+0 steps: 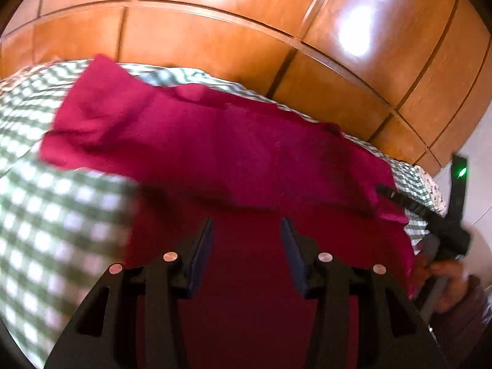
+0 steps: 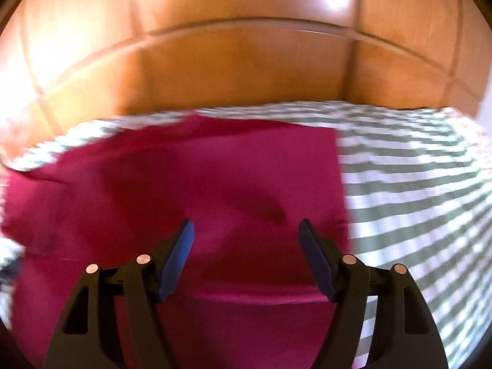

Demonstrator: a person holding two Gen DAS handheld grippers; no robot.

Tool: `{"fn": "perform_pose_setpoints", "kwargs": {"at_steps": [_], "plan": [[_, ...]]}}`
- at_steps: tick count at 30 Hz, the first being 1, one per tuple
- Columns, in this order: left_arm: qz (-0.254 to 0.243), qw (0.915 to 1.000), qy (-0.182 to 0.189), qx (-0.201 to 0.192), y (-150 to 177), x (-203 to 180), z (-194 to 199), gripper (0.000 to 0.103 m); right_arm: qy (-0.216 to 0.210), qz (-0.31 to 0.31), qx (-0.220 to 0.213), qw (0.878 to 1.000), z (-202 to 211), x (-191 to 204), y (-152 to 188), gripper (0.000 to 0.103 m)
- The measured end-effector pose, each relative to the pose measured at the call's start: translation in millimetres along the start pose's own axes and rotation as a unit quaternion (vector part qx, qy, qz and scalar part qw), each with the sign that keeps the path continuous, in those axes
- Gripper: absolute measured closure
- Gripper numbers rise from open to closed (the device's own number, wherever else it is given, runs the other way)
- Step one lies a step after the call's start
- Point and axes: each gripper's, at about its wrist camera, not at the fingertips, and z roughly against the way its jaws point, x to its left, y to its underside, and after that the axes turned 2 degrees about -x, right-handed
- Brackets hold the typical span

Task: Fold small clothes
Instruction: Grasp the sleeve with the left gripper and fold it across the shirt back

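A magenta garment lies spread on a bed with a green-and-white checked cover. My left gripper hangs above the near part of the garment with its jaws apart and nothing between them. The right gripper shows at the right edge of the left wrist view, by the garment's right side. In the right wrist view the garment fills the left and middle, with a straight right edge against the checked cover. My right gripper is open above it and empty. Both views are blurred.
Glossy wooden wardrobe doors stand close behind the bed, also in the right wrist view. A hand holds the right gripper's handle at the bed's right edge. A pale wall is at the far right.
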Motion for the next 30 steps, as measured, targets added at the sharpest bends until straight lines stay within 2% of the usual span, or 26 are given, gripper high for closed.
{"fn": "perform_pose_setpoints", "kwargs": {"at_steps": [2, 3, 5, 7, 9, 11, 12, 13, 18, 21, 22, 25, 30], "plan": [[0.001, 0.9998, -0.019, -0.004, 5.2, 11.1, 6.1, 0.058, -0.101, 0.004, 0.029, 0.994, -2.4, 32.5, 1.8, 0.045], [0.005, 0.9997, -0.023, -0.004, 7.5, 17.9, 6.6, 0.058, -0.137, 0.015, 0.044, 0.990, -5.8, 53.3, 4.3, 0.049], [0.008, 0.9995, -0.029, -0.002, 11.3, 26.0, 5.1, 0.058, -0.181, 0.030, 0.071, 0.980, -15.7, 89.7, 9.8, 0.049], [0.016, 0.9994, -0.031, 0.004, 19.1, 32.4, 2.0, 0.058, -0.204, 0.031, 0.111, 0.972, -35.8, 122.8, 15.4, 0.053], [0.023, 0.9993, -0.028, 0.002, 22.6, 37.2, -0.6, 0.058, -0.195, 0.034, 0.132, 0.971, -54.2, 141.2, 18.2, 0.054], [0.019, 0.9994, -0.029, -0.001, 26.0, 38.9, -3.5, 0.058, -0.178, 0.026, 0.137, 0.974, -67.6, 154.0, 17.7, 0.063], [0.018, 0.9994, -0.029, -0.001, 28.5, 40.0, -4.6, 0.058, -0.174, 0.023, 0.136, 0.975, -69.0, 157.0, 13.5, 0.083], [0.020, 0.9994, -0.027, -0.002, 29.7, 41.0, -4.4, 0.058, -0.169, 0.020, 0.130, 0.977, -65.9, 158.5, 6.7, 0.093], [0.032, 0.9994, -0.014, -0.004, 32.9, 46.0, -3.1, 0.057, -0.173, 0.055, 0.004, 0.983, 7.8, 160.4, -36.4, 0.098], [0.033, 0.9994, -0.013, -0.005, 35.5, 46.7, -1.6, 0.057, -0.160, 0.070, -0.066, 0.982, 55.4, 136.9, -65.5, 0.098], [0.033, 0.9994, -0.013, -0.005, 35.4, 46.9, -1.7, 0.057, -0.155, 0.069, -0.074, 0.983, 61.5, 128.5, -69.2, 0.098], [0.031, 0.9994, -0.016, -0.004, 37.2, 46.2, -0.4, 0.057, -0.099, 0.062, -0.092, 0.989, 72.0, 82.4, -74.0, 0.098], [0.023, 0.9994, -0.025, 0.000, 38.5, 43.4, 0.5, 0.057, -0.020, 0.015, -0.053, 0.998, 43.0, 9.0, -53.2, 0.098]]}}
